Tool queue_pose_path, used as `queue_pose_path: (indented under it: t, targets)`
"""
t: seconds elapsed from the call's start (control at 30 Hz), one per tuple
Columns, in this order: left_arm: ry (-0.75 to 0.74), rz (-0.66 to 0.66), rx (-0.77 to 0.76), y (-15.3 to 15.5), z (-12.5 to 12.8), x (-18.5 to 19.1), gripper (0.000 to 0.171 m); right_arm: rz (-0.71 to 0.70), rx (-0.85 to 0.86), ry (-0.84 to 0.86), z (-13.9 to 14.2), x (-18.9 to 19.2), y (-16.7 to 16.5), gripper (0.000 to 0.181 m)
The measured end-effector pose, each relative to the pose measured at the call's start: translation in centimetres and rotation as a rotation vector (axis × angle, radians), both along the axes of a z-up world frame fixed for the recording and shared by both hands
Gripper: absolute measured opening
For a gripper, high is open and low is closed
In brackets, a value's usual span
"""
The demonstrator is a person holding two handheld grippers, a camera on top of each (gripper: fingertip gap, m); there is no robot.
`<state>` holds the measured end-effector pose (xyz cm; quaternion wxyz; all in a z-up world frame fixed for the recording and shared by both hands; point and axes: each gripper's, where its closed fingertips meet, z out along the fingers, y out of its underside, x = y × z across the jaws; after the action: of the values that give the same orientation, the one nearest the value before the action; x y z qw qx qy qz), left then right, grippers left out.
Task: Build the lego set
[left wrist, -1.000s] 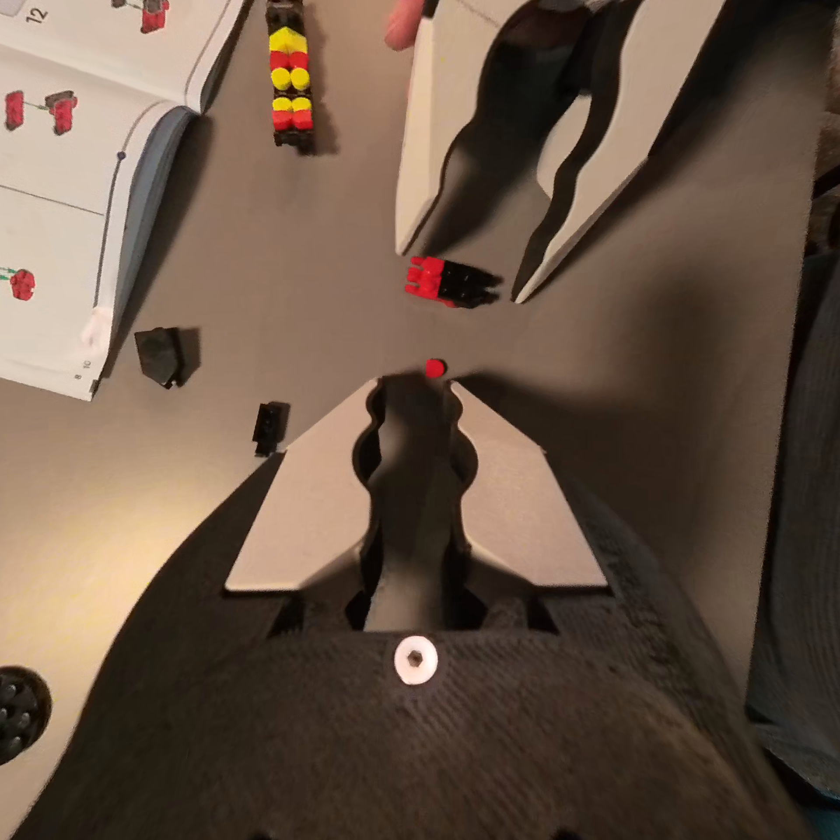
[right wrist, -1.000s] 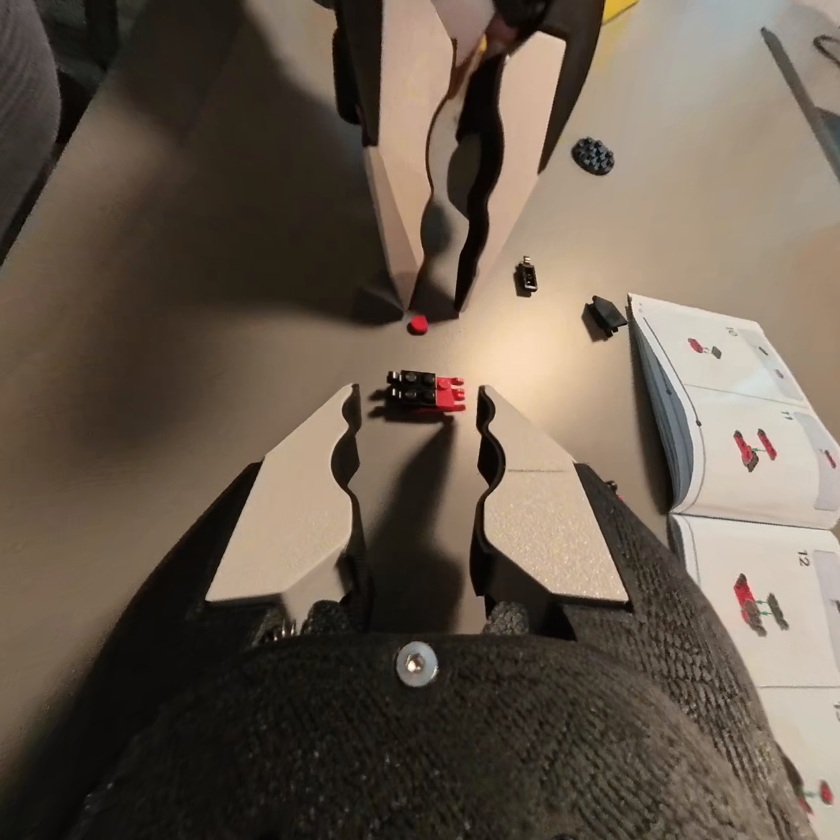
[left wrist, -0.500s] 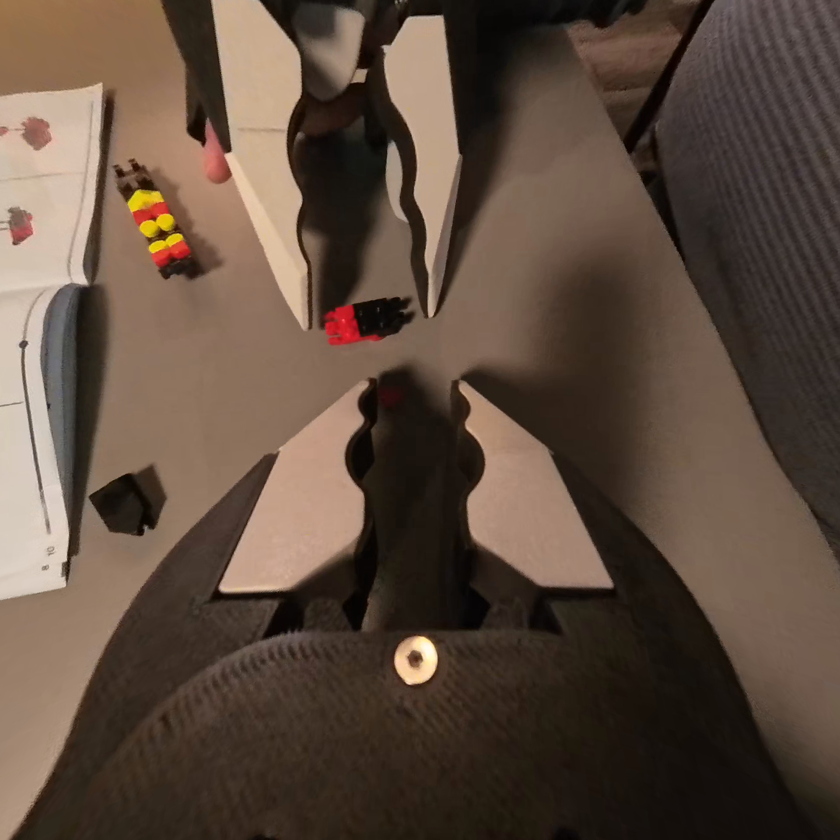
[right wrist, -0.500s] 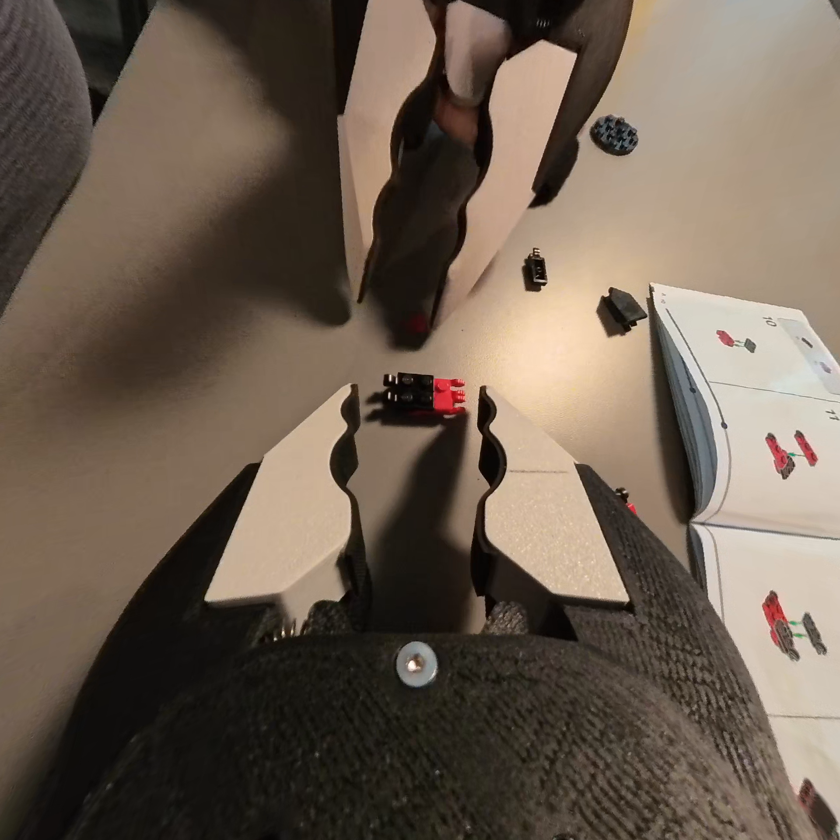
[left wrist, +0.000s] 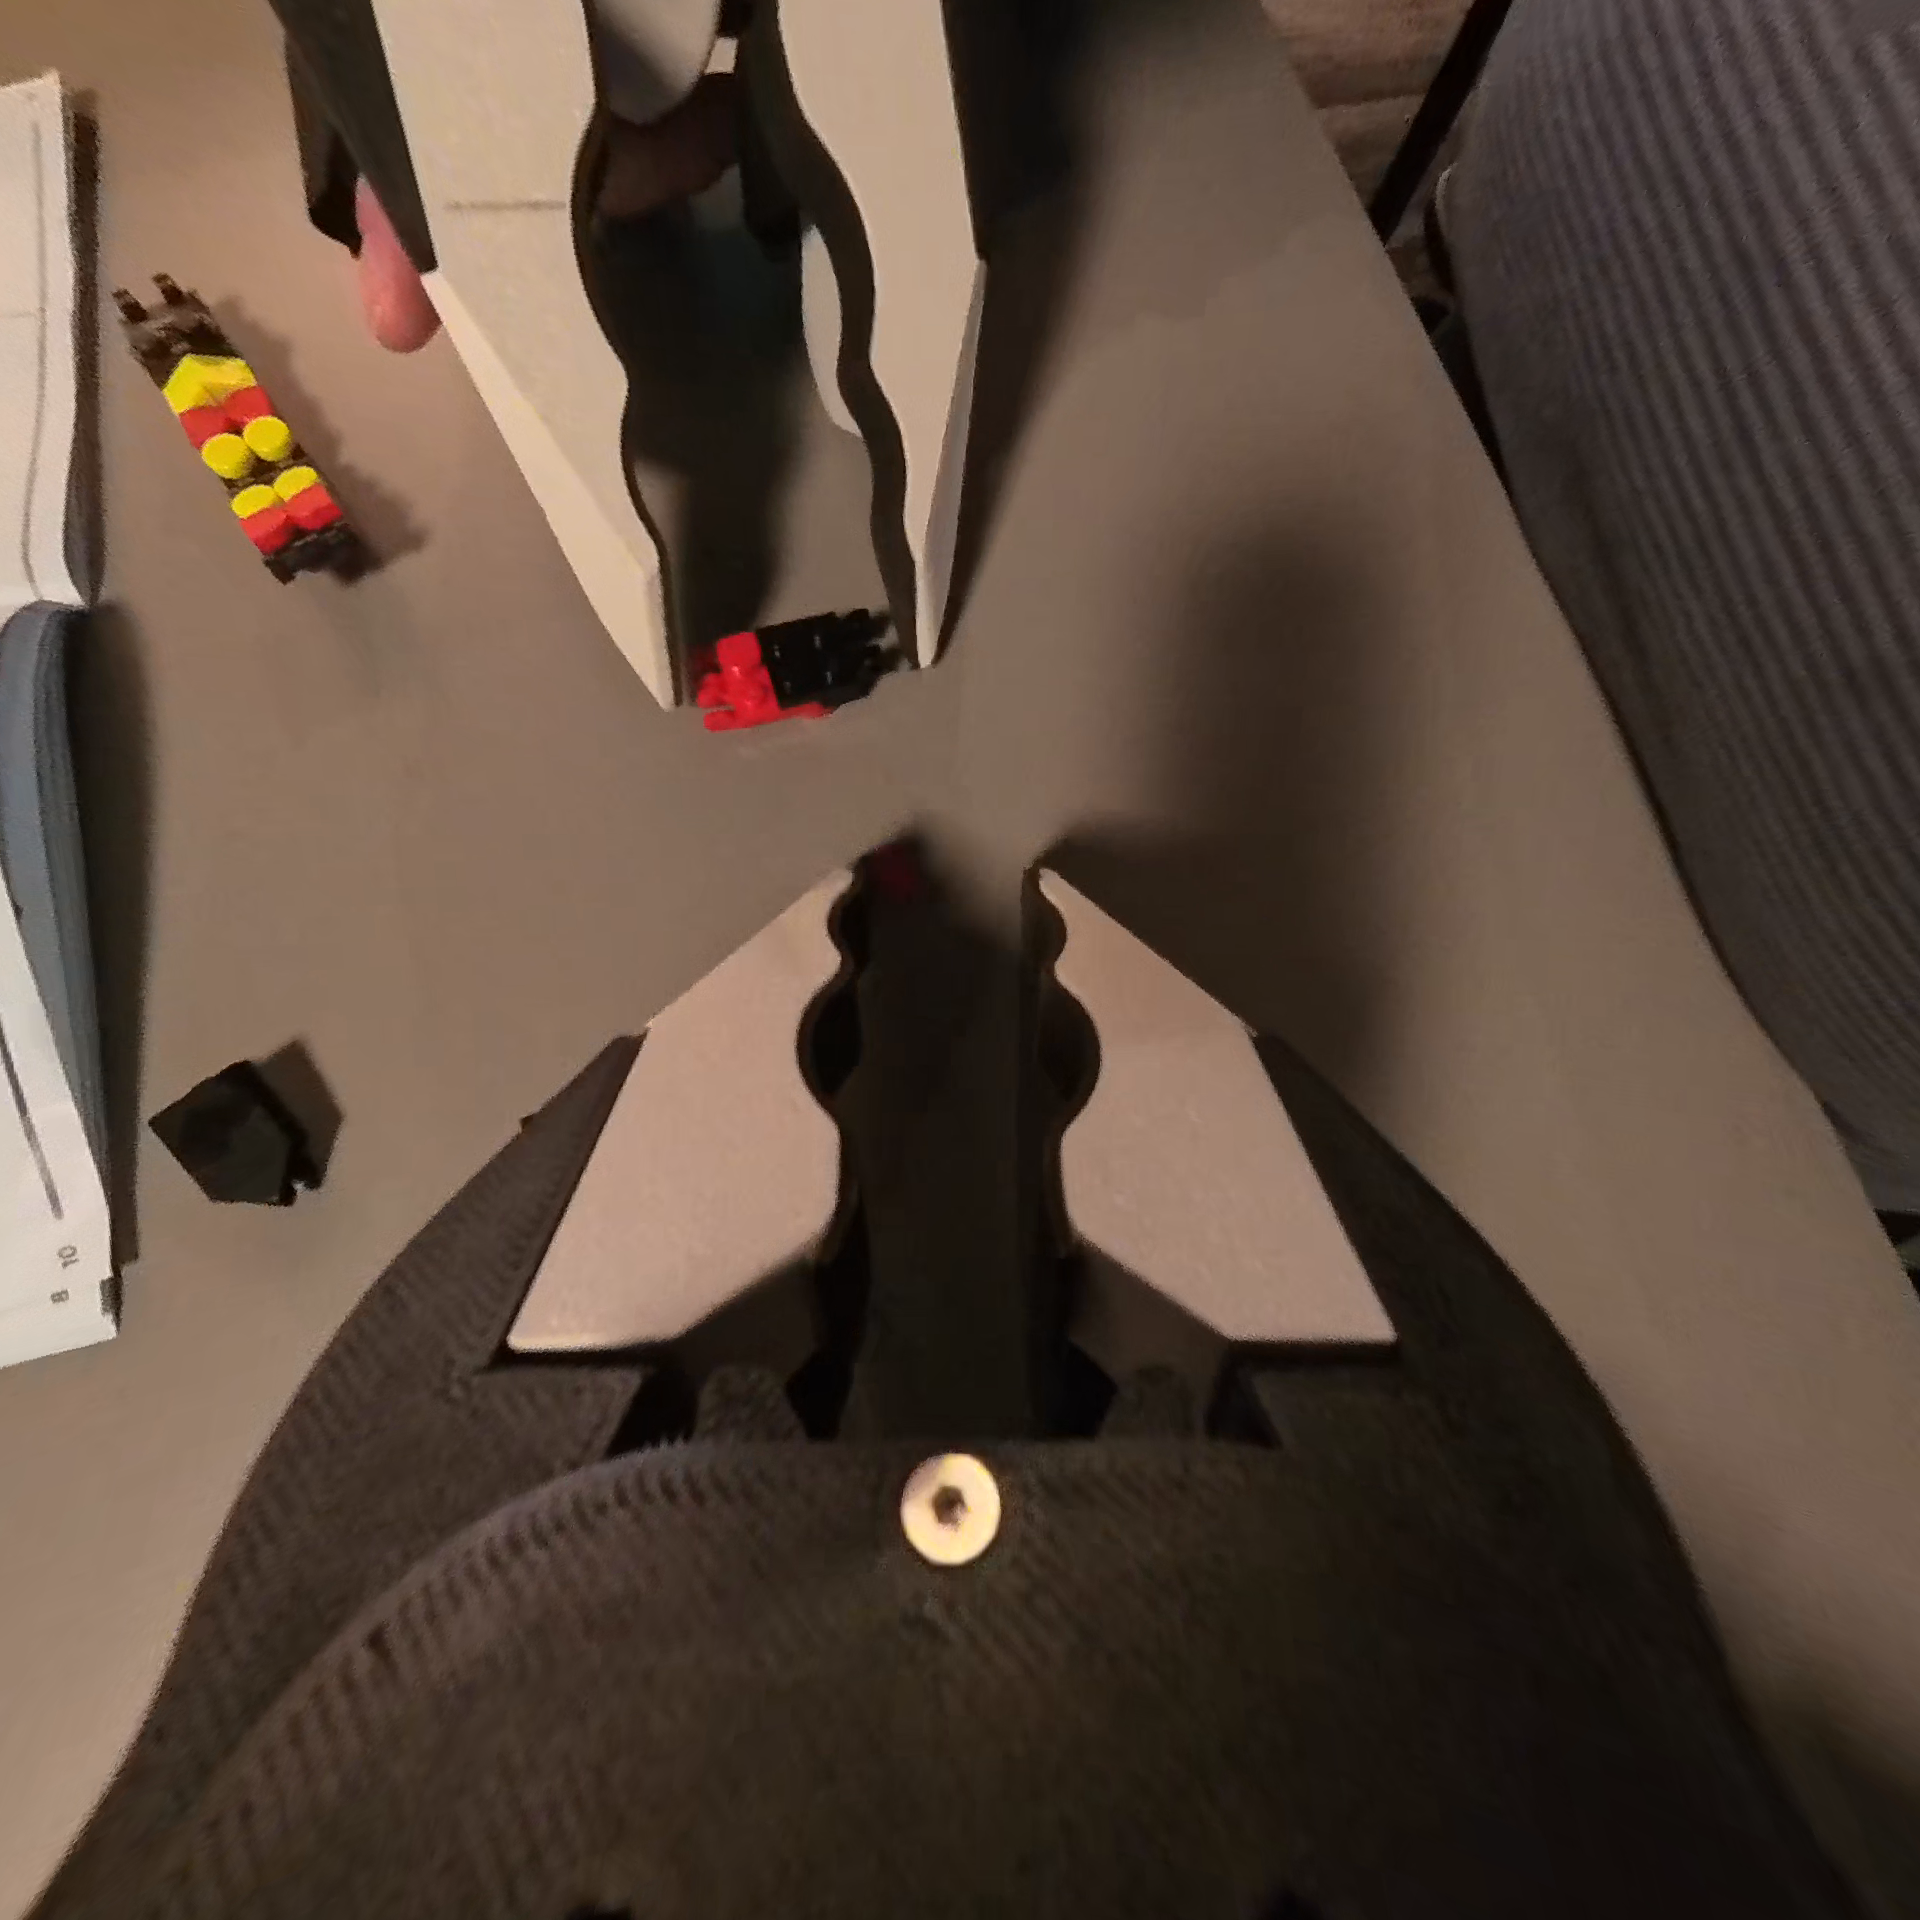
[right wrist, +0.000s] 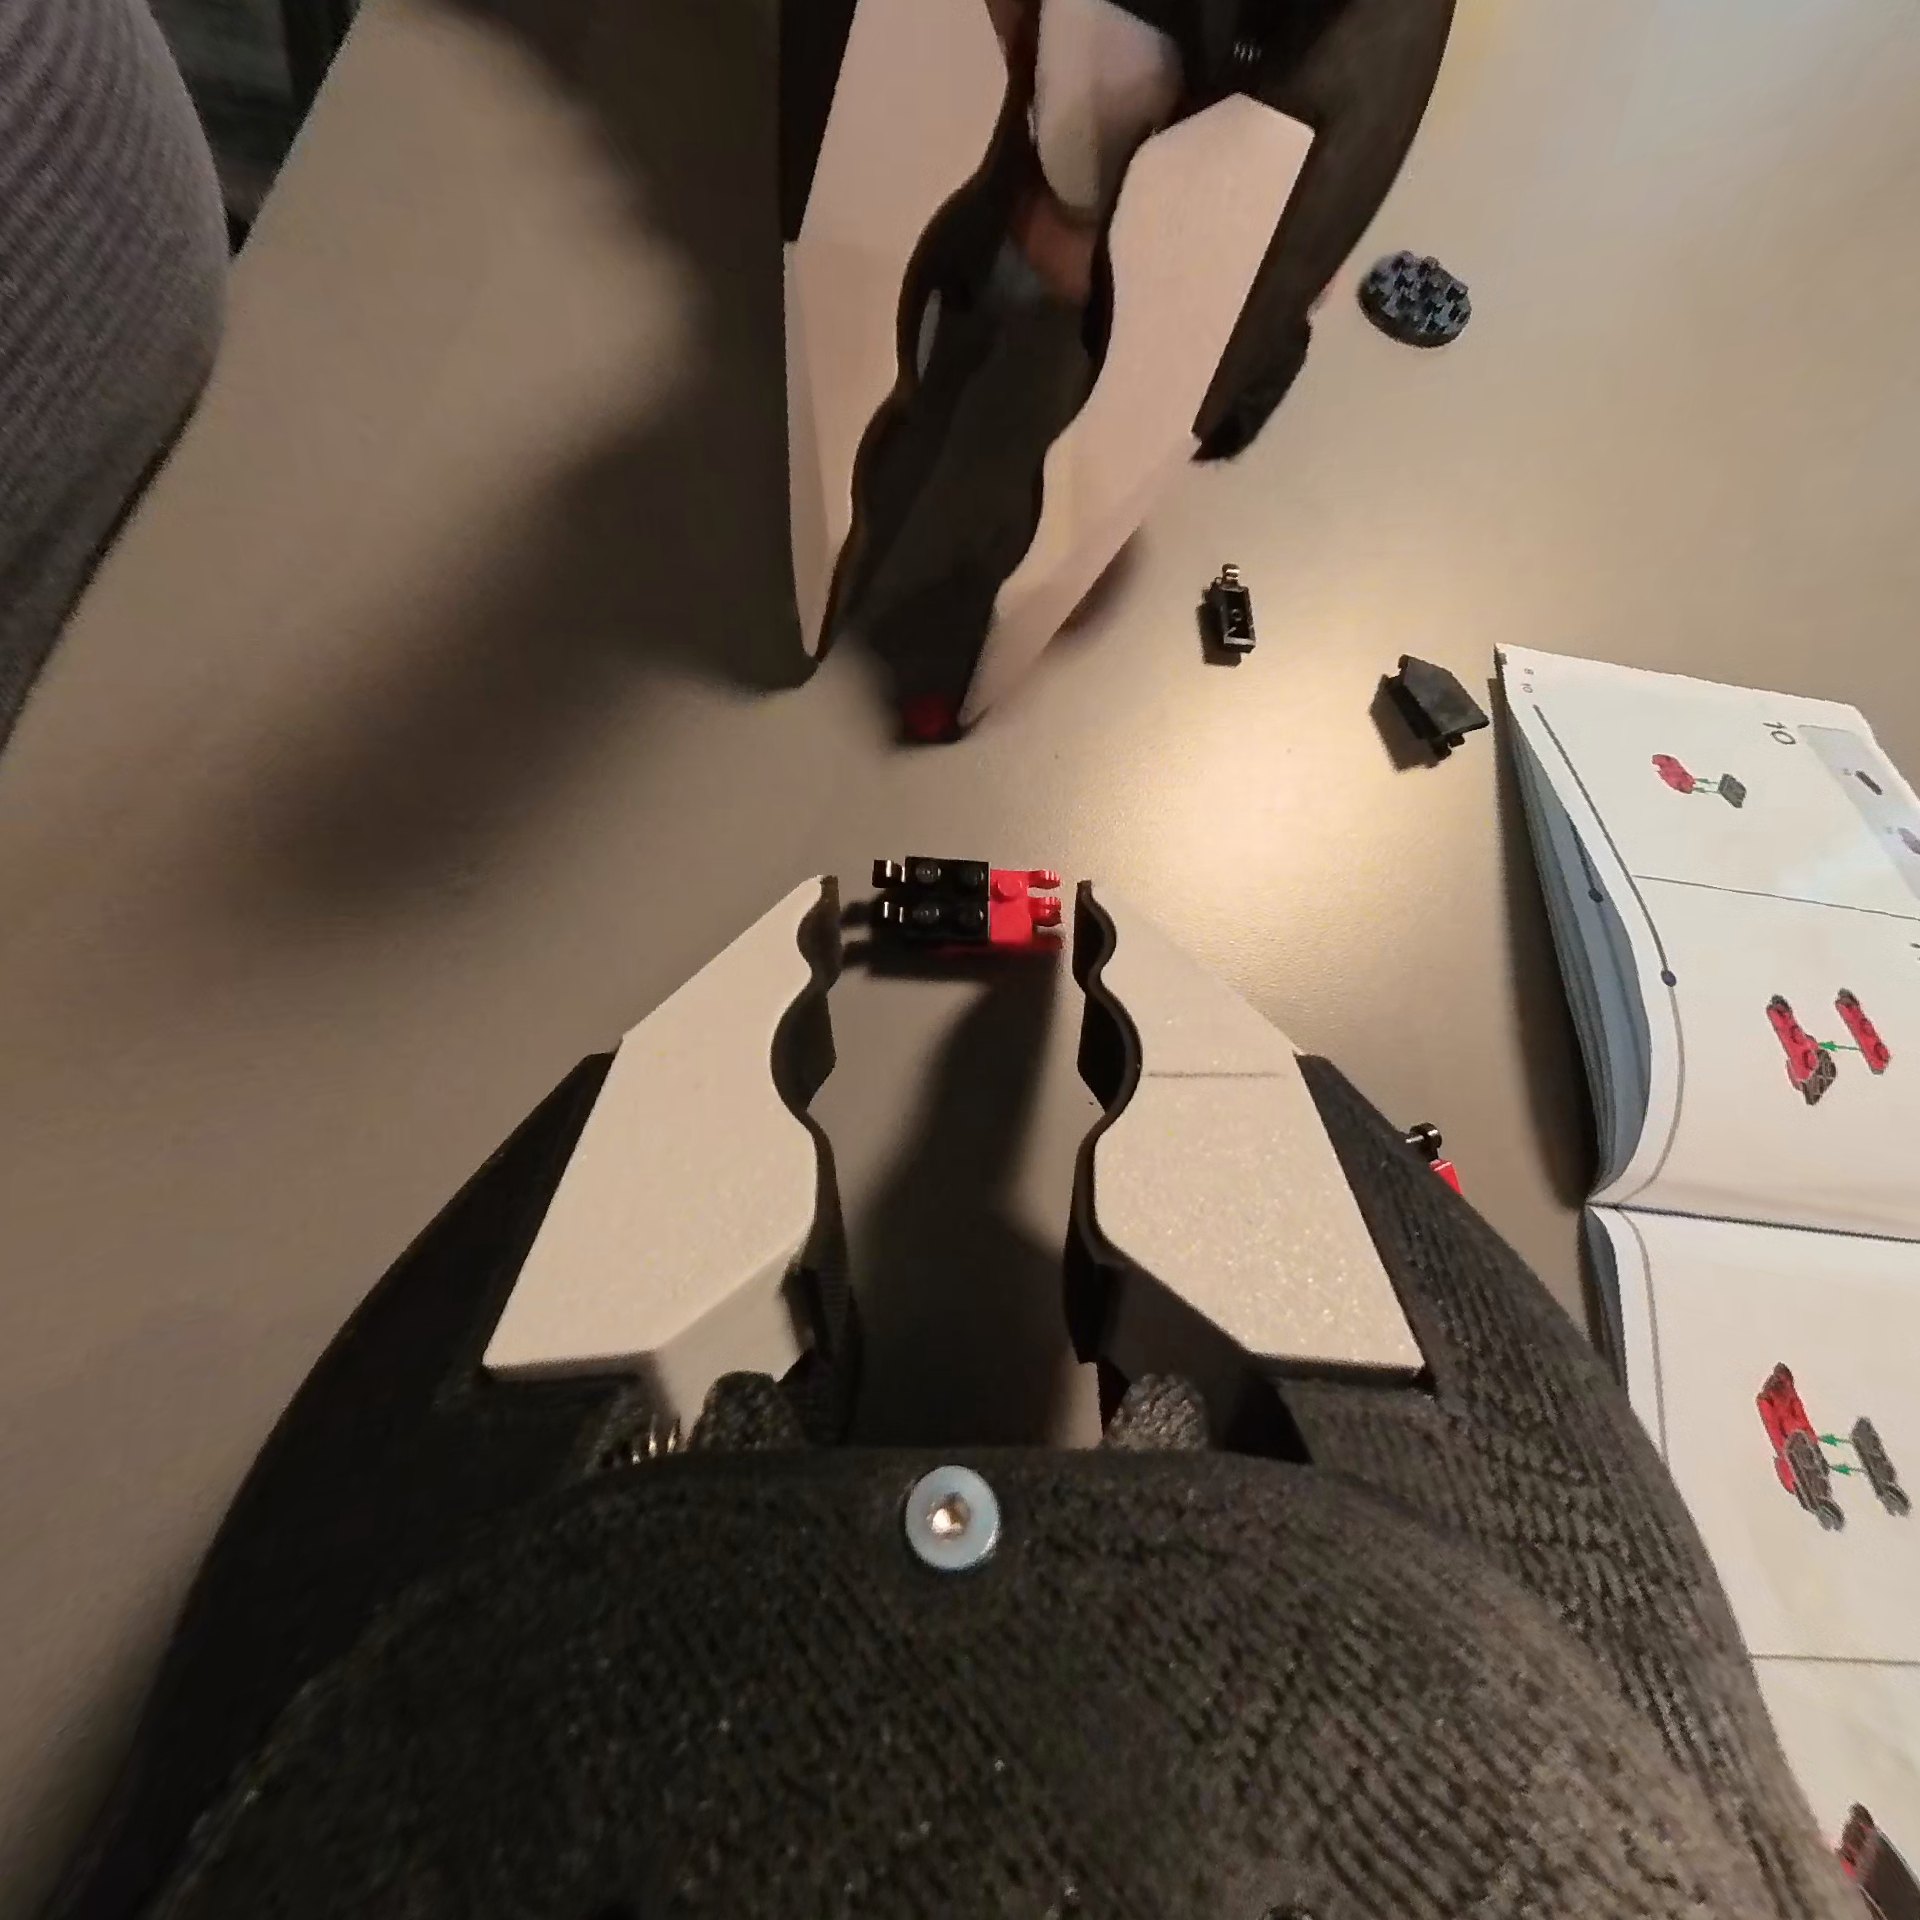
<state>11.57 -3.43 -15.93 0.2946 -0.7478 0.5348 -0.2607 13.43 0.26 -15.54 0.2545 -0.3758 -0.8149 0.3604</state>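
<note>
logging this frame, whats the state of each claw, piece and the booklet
left claw: open, small red stud between its tips
right claw: open, straddling the red and black assembly, not gripping
yellow, red and black strip: built, lying flat, untouched
instruction booklet: open
black sloped piece: loose on table

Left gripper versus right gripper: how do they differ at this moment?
The left gripper has a narrower gap, with a small red piece at its fingertips; the right gripper is wider, its fingers flanking the red-and-black assembly. Both are open, low over the table.
</note>
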Motion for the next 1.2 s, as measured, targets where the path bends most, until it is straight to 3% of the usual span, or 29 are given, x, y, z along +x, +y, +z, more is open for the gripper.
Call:
queue_pose_path:
  t: [0.13,0.8,1.03,1.2]
  targets:
    - [0.004,0.009,0.079,0.8,-0.1,-0.1,0.022,0.0,-0.009,-0.009,0.0,0.0,0.0,0.043]
    - [-0.018,0.023,0.075,0.9,-0.1,0.0,0.008,0.0,-0.04,-0.044,-0.2,0.3,0.0,0.034]
    - [-0.122,0.153,0.151,3.5,2.1,1.5,0.007,-0.001,-0.045,-0.048,-0.2,0.3,0.0,0.034]
    - [-0.074,0.174,0.139,4.4,1.4,2.2,0.007,-0.002,-0.045,-0.048,-0.2,0.3,0.0,0.034]
